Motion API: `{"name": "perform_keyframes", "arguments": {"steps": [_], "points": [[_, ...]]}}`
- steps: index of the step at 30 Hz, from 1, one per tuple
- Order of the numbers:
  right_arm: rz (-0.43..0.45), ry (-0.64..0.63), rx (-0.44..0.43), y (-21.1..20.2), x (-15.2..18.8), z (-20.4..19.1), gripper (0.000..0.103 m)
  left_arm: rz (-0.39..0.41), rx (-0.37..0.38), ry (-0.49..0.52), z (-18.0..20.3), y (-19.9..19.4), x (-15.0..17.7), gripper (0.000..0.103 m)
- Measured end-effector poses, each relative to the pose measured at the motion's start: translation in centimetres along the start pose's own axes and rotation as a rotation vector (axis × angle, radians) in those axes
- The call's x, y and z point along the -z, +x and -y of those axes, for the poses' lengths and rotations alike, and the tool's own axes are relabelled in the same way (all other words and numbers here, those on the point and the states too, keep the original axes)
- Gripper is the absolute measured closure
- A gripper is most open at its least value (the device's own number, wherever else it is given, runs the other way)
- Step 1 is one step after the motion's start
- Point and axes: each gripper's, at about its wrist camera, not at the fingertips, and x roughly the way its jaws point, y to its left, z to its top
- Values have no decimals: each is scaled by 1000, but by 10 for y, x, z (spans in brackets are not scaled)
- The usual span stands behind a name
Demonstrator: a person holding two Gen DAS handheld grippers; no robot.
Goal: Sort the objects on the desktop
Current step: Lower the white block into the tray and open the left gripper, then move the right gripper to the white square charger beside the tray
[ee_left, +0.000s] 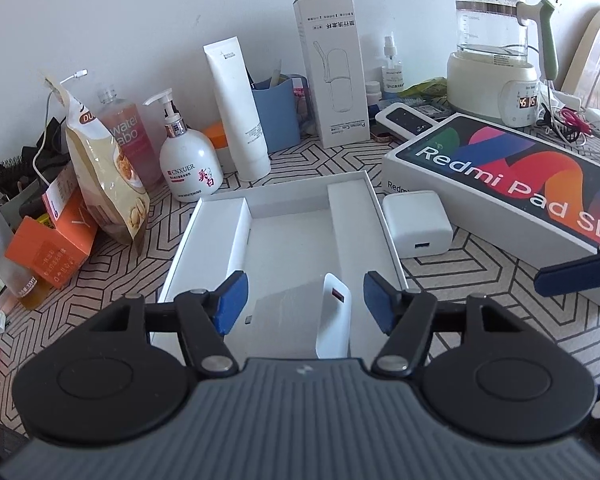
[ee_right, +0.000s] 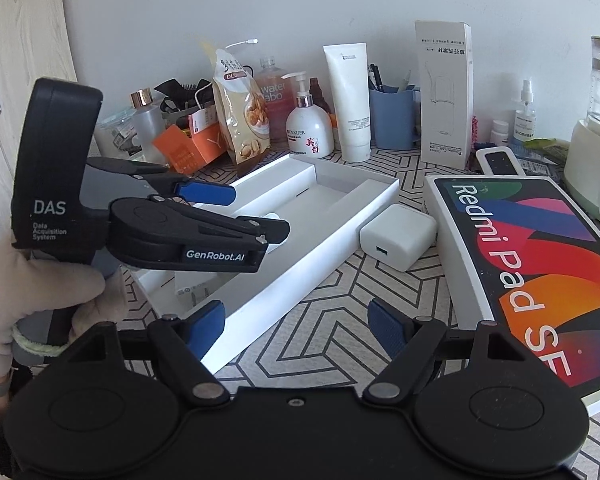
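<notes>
Charger (ee_left: pixel 334 316) lies between spread left gripper (ee_left: pixel 304 304) fingers, seemingly untouched.

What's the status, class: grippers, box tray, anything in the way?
Left gripper open over the white box tray. Right gripper open, empty. White charger beside tray, nothing blocking.

left gripper (ee_left: pixel 304 300) hanging wide open over the white tray (ee_left: pixel 284 232), white power bank (ee_left: pixel 334 316) standing between its fingers.
</notes>
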Motion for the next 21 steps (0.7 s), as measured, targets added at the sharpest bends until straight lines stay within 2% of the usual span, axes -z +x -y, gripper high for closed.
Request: {"name": "perform_keyframes", "arguments": {"steps": [6,15,18,21], "points": [[6,19,8,-8,4,5,20,11,47,3,11,-3,-13,24],[-11,-31,76,-25,-4,22,20,11,145,13,32,-4,-39,10],[-27,-40,37,-26,-14,35,20,11,174,17,39,-4,-47,7],[-43,-28,-27,-23,-28,47,20,10,161,12,38,-2,-45,7]]}}
